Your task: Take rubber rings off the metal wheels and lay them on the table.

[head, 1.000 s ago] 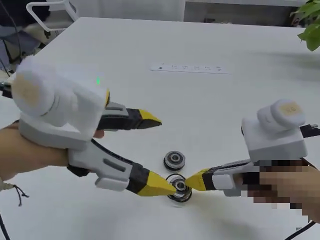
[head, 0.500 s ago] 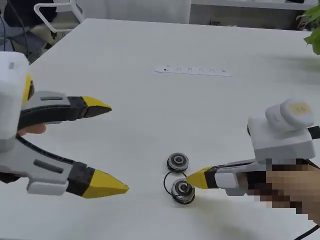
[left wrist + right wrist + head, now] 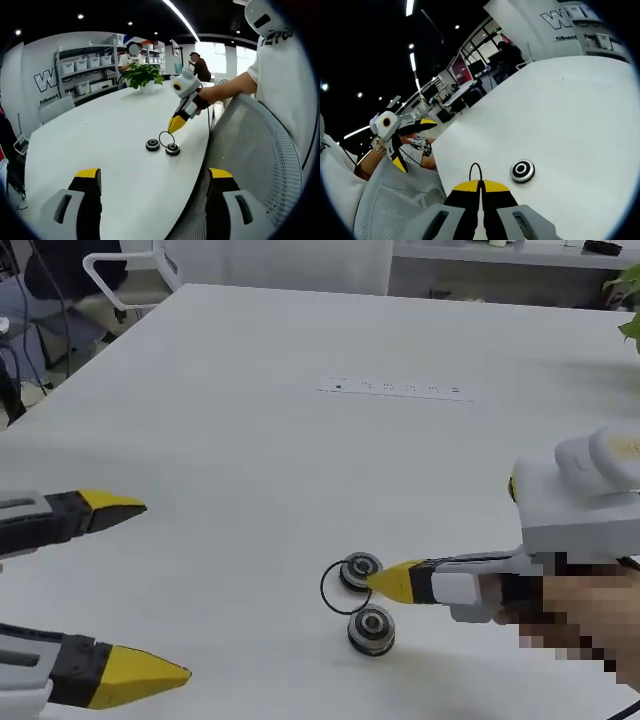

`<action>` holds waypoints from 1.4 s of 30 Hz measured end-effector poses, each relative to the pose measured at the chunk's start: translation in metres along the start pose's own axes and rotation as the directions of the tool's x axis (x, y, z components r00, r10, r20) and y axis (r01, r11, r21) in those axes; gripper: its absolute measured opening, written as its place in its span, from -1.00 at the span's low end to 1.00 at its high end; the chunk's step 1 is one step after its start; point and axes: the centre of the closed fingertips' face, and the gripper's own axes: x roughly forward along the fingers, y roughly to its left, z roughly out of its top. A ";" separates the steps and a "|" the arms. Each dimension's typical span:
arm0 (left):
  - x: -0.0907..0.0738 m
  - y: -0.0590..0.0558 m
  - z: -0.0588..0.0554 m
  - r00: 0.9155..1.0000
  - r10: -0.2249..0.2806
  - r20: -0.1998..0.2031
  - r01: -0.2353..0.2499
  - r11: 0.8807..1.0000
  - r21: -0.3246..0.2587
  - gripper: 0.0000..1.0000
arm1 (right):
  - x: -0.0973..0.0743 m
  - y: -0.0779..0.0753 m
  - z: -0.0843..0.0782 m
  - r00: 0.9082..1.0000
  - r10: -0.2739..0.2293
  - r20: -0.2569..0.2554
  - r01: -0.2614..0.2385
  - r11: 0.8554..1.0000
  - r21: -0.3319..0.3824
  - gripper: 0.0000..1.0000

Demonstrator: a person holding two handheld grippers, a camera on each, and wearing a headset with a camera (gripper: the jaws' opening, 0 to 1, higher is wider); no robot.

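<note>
At lower centre the right tool [image 3: 375,582], clamped on the rubber ring [image 3: 323,590], may lose it if it snags a metal wheel [image 3: 355,570].

Left gripper [image 3: 167,591]: body cut off by head view's left edge; rubber ring [image 3: 323,590]: right arc hidden behind right gripper [image 3: 375,581]; far metal wheel [image 3: 355,570]: partly covered likewise.

Wall lettering [image 3: 44,80]: large outlined "W", rest cut off; small line beneath illegible. Shirt print [image 3: 279,36]: partial, unreadable.
</note>
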 end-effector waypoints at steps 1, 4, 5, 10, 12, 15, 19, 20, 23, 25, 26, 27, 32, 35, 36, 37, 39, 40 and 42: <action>-0.001 0.001 -0.001 1.000 0.010 0.001 -0.010 1.000 -0.004 0.69 | 0.000 0.001 0.001 1.000 0.003 0.004 -0.003 1.000 0.002 -1.00; -0.002 0.002 -0.002 1.000 0.023 0.009 -0.023 0.999 -0.026 0.70 | 0.002 0.005 0.005 1.000 0.008 0.010 -0.008 1.000 -0.003 -1.00; -0.002 0.001 -0.003 1.000 0.026 0.013 -0.026 0.999 -0.034 0.70 | 0.002 0.007 0.005 1.000 0.009 0.012 -0.009 1.000 -0.008 -1.00; 0.003 -0.007 -0.009 1.000 0.006 -0.002 -0.006 0.999 -0.039 0.70 | 0.007 0.017 0.008 1.000 0.025 0.014 -0.024 0.999 -0.046 -1.00; 0.004 -0.008 -0.011 1.000 0.005 -0.008 -0.006 0.999 -0.042 0.72 | 0.008 0.020 0.008 1.000 0.028 0.013 -0.027 0.997 -0.073 -1.00; 0.005 -0.011 -0.012 1.000 -0.001 -0.009 0.001 0.999 -0.051 0.73 | 0.010 0.021 0.008 1.000 0.022 0.013 -0.020 0.995 -0.095 -1.00; 0.006 -0.013 -0.013 1.000 -0.006 -0.011 0.005 0.998 -0.057 0.74 | 0.014 0.019 0.010 1.000 0.018 0.021 -0.015 0.992 -0.125 -1.00; 0.006 -0.014 -0.013 1.000 -0.007 -0.011 0.006 0.998 -0.059 0.74 | 0.016 0.020 0.009 1.000 0.021 0.020 -0.018 0.990 -0.140 -1.00; 0.007 -0.015 -0.014 1.000 -0.010 -0.015 0.009 0.998 -0.059 0.74 | 0.021 0.021 0.006 1.000 0.010 0.012 -0.007 0.982 -0.189 -1.00; 0.007 -0.016 -0.015 1.000 -0.013 -0.017 0.011 0.998 -0.059 0.73 | 0.024 0.022 0.004 1.000 0.006 0.007 -0.005 0.978 -0.209 -1.00; 0.007 -0.017 -0.015 1.000 -0.014 -0.019 0.012 0.998 -0.059 0.73 | 0.026 0.023 0.003 1.000 0.006 0.004 -0.005 0.976 -0.218 -1.00; 0.008 -0.017 -0.016 1.000 -0.013 -0.022 0.012 0.998 -0.058 0.73 | 0.028 0.023 0.001 1.000 0.001 0.000 -0.001 0.972 -0.235 -1.00; 0.007 -0.014 -0.019 1.000 -0.003 -0.029 0.001 0.998 -0.065 0.74 | 0.036 0.020 -0.013 0.999 -0.002 -0.036 -0.007 0.966 -0.259 -1.00; 0.006 -0.013 -0.019 1.000 0.006 -0.023 -0.008 0.997 -0.081 0.74 | 0.039 0.017 -0.023 0.998 -0.019 -0.066 -0.001 0.957 -0.289 -1.00; 0.006 -0.013 -0.020 1.000 0.006 -0.024 -0.008 0.997 -0.083 0.74 | 0.040 0.017 -0.024 0.997 -0.024 -0.068 0.003 0.954 -0.301 -1.00; 0.006 -0.013 -0.020 1.000 0.006 -0.025 -0.008 0.997 -0.082 0.74 | 0.042 0.015 -0.025 0.997 -0.030 -0.071 0.006 0.948 -0.319 -1.00; 0.006 -0.013 -0.020 1.000 0.005 -0.026 -0.007 0.997 -0.083 0.74 | 0.044 0.013 -0.027 0.996 -0.041 -0.077 0.013 0.940 -0.342 -1.00; 0.006 -0.014 -0.020 1.000 0.005 -0.024 -0.007 0.996 -0.085 0.74 | 0.044 0.012 -0.028 0.996 -0.046 -0.075 0.017 0.937 -0.349 -1.00; 0.006 -0.013 -0.020 1.000 0.007 -0.023 -0.009 0.996 -0.086 0.73 | 0.044 0.010 -0.027 0.997 -0.051 -0.065 0.025 0.933 -0.358 -1.00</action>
